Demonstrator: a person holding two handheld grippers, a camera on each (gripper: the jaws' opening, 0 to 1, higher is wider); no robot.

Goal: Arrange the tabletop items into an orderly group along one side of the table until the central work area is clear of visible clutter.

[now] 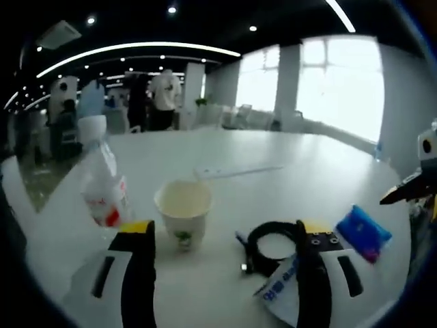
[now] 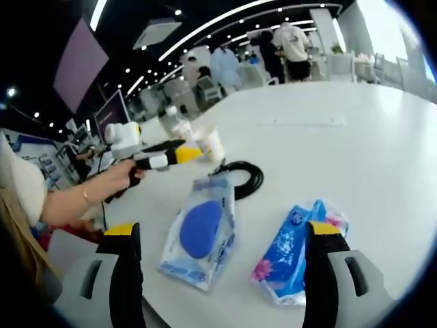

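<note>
1. Left gripper: both jaws rise from the bottom of the left gripper view, set wide apart, with nothing between them. It hangs above the white table; the same gripper shows in the right gripper view at left centre, gripped by a hand.
2. Right gripper: jaws rise from the bottom of the right gripper view, also spread wide and holding nothing. Its tip enters the left gripper view at the right edge.
3. Paper cup: upright, just above and between the left gripper's jaws, nearer the left jaw, lower centre of the left gripper view.
4. Plastic bottle: upright, left of the cup and near it, with a red and white label.
5. Black cable: coiled on the table, right of the cup, partly behind the right-hand jaw of the left gripper.
6. White packet: flat, with a blue round item inside, lower centre of the right gripper view between the jaws; the cable lies just above it.
7. Blue tissue pack: flat, just beside the right-hand jaw and partly behind it, apart from the white packet.
8. Background: people stand at the top of both views, beyond the table's far edge.
</note>
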